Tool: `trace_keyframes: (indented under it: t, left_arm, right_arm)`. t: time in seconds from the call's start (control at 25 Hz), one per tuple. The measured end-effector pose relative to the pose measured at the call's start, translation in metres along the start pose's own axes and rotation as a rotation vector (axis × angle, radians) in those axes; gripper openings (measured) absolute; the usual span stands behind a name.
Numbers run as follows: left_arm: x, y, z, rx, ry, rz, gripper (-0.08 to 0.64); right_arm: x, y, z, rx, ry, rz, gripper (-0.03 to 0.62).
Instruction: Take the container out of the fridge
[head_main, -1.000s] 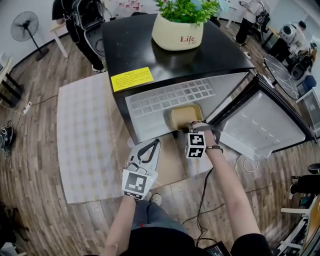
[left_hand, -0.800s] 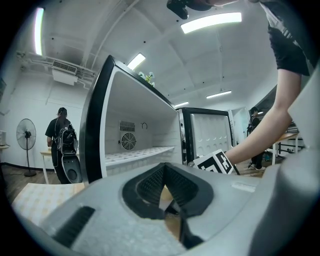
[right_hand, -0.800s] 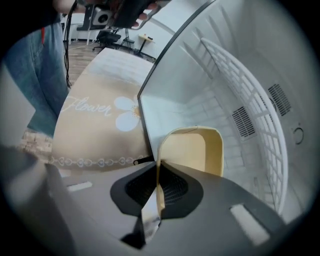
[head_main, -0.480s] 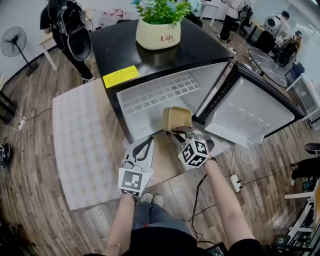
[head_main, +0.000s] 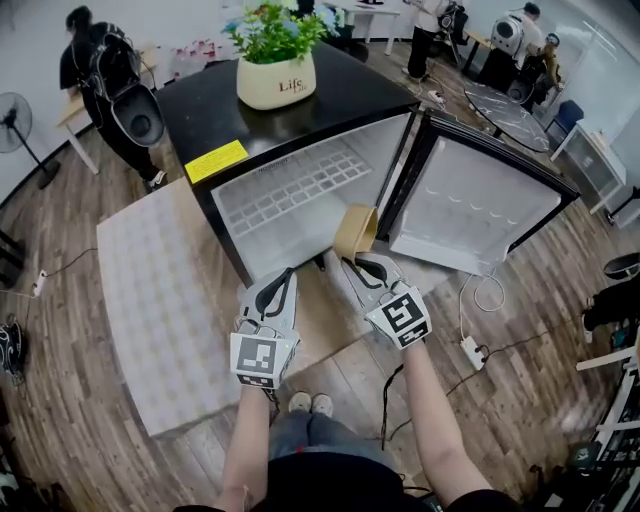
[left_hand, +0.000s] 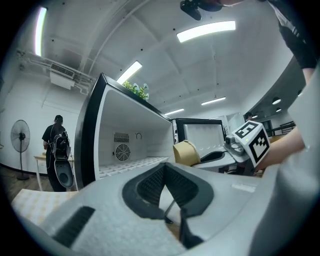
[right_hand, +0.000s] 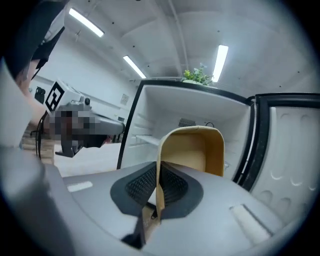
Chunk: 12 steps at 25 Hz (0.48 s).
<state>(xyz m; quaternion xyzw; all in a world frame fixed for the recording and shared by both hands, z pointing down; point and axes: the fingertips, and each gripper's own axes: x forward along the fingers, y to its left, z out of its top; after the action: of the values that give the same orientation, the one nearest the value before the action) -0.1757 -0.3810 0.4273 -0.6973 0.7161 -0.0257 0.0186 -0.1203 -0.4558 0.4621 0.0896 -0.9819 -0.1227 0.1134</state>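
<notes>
A tan open-topped container (head_main: 355, 231) hangs tipped on its side just outside the black fridge (head_main: 205, 115), in front of its white empty inside. My right gripper (head_main: 345, 264) is shut on the container's rim wall; in the right gripper view the thin tan wall (right_hand: 192, 150) stands pinched between the dark pads (right_hand: 172, 182). My left gripper (head_main: 283, 283) is held low in front of the fridge, shut with nothing in it. The left gripper view shows the container (left_hand: 186, 152) and the right gripper's marker cube (left_hand: 252, 142) off to the right.
The fridge door (head_main: 470, 205) stands wide open to the right. A potted plant (head_main: 272, 62) sits on the fridge top. A pale checked mat (head_main: 150, 300) lies on the wood floor at left. A power strip (head_main: 470, 352) lies at right. A person (head_main: 105, 85) stands behind.
The container has come out of the fridge with my right gripper, moving toward me and tipping from flat onto its side. My left gripper has stayed low in front.
</notes>
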Motion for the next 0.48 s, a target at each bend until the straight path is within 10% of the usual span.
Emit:
trace_keyframes:
  t: [0.48]
  left_arm:
    - [0.007, -0.006, 0.023, 0.021, -0.049, -0.019, 0.005]
  right_arm:
    - [-0.078, -0.036, 0.019, 0.243, -0.197, -0.256, 0.018]
